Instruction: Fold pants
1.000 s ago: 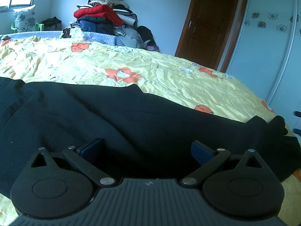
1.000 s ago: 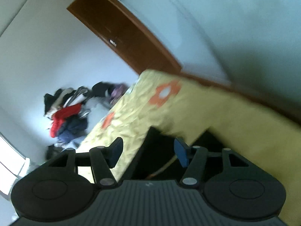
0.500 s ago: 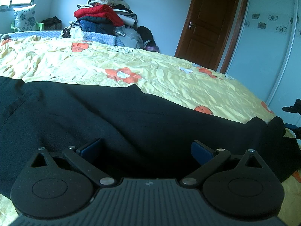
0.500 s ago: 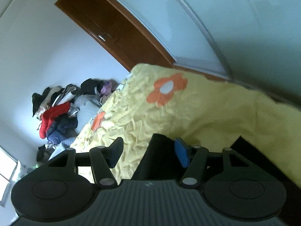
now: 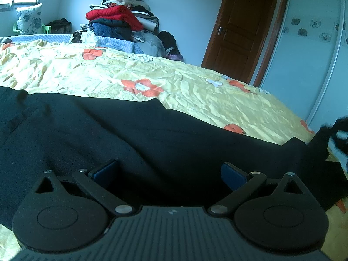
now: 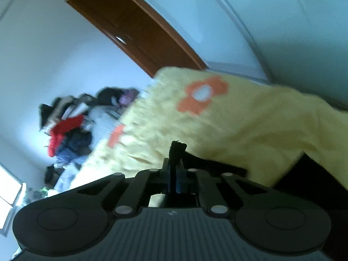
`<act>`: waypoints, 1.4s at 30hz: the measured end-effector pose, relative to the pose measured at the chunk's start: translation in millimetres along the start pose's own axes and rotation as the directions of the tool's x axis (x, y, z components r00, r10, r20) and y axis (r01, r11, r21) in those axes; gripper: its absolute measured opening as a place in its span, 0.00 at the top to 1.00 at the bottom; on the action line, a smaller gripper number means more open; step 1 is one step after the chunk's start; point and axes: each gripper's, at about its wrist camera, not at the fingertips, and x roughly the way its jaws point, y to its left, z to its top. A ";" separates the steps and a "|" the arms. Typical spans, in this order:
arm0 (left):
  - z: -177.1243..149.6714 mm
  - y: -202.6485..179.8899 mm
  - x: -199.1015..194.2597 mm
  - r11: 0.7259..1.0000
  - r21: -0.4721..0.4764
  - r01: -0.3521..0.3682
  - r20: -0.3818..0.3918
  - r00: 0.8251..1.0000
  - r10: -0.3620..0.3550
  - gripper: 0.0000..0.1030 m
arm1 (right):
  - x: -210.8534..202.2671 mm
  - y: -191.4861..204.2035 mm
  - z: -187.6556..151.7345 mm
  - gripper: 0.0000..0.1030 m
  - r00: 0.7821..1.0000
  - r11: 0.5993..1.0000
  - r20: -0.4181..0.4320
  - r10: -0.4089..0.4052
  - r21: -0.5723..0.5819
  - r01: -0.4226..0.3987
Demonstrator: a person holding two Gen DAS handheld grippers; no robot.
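Black pants (image 5: pixel 152 141) lie spread across the yellow flowered bedspread (image 5: pixel 195 91). My left gripper (image 5: pixel 168 171) hovers low over the middle of them. It is open, with its blue pads (image 5: pixel 104 170) wide apart and only flat cloth beneath. In the right wrist view my right gripper (image 6: pixel 174 174) has its jaws closing tight, pads pressed on a black edge of the pants (image 6: pixel 178 150) that sticks up between them. That gripper also shows as a dark blur (image 5: pixel 339 134) at the pants' right end, near the bed's corner.
A tall pile of clothes (image 5: pixel 121 17) sits beyond the far side of the bed. A brown door (image 5: pixel 239 32) and a pale sliding wardrobe front (image 5: pixel 315 54) stand to the right. The bed's edge (image 6: pixel 304 117) drops off by my right gripper.
My right gripper went from open around the pants' end to shut on it, and shifted slightly along the bed corner. My left gripper stayed put and open.
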 end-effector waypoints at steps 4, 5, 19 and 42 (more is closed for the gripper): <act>-0.1 -0.1 0.4 1.000 -0.009 0.005 0.003 1.000 -0.005 0.01 | -58.6 29.7 17.6 0.95 0.976 0.987 0.148 0.158 -0.049 -0.152; -0.1 -1.0 0.7 1.000 -0.010 0.006 0.004 1.000 -0.006 0.01 | -78.5 30.9 20.3 0.95 0.969 0.986 0.188 0.159 -0.070 -0.148; -0.6 -2.1 2.1 1.000 -0.006 0.009 0.002 1.000 -0.009 0.01 | -123.6 -88.0 -22.9 0.95 0.970 0.969 0.047 -0.240 0.075 0.236; 4.6 -25.6 -10.5 0.985 0.160 0.065 -0.070 0.996 -0.055 0.05 | -148.4 -58.6 -26.9 0.76 0.879 0.882 0.189 -0.437 -0.102 0.461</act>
